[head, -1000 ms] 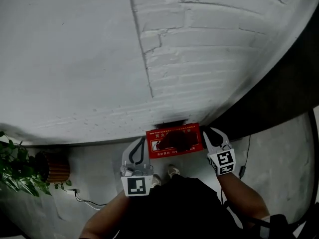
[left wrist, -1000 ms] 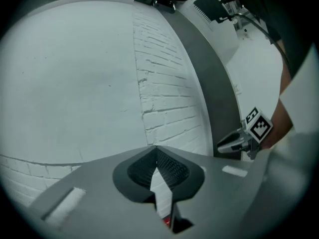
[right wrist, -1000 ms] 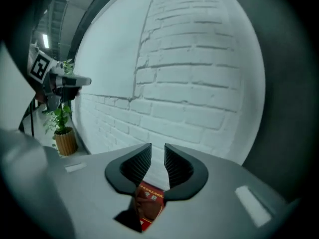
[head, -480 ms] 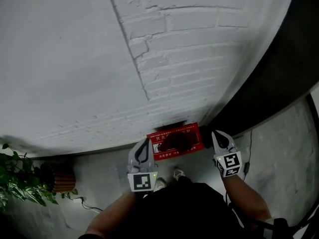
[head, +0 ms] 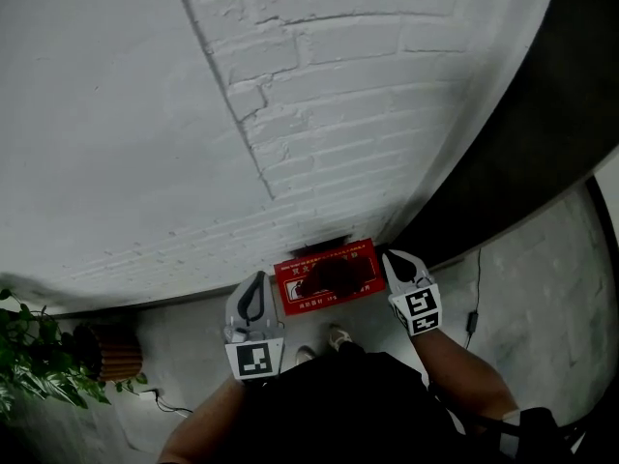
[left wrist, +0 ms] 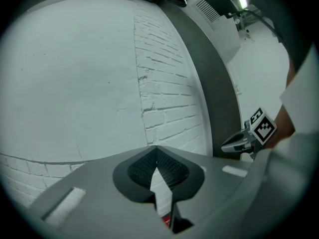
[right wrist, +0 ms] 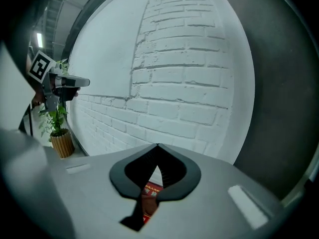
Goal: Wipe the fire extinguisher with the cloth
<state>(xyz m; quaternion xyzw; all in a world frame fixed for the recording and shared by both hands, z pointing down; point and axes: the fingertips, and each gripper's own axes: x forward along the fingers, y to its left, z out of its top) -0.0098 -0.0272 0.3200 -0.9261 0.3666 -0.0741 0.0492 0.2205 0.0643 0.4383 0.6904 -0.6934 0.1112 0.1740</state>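
A red box with printed signs [head: 329,276] stands on the floor at the foot of the white brick wall [head: 319,114]. A dark crumpled shape [head: 330,275], too small to identify, lies on top of it. My left gripper [head: 255,283] hangs just left of the box, its jaws shut with nothing in them. My right gripper [head: 393,257] is at the box's right edge, also shut and empty. In the right gripper view a strip of the red box [right wrist: 151,189] shows below the closed tips of my right gripper [right wrist: 157,147]. The fire extinguisher itself cannot be made out.
A potted plant [head: 29,356] in a ribbed pot [head: 111,351] stands on the floor at the left. A thin cable [head: 475,303] runs down at the right. A dark grey wall strip [head: 542,133] borders the brick on the right. My shoes [head: 336,335] are just before the box.
The right gripper's jaws have gone from spread to closed. Both grippers stay beside the red box while the head view swings a little.
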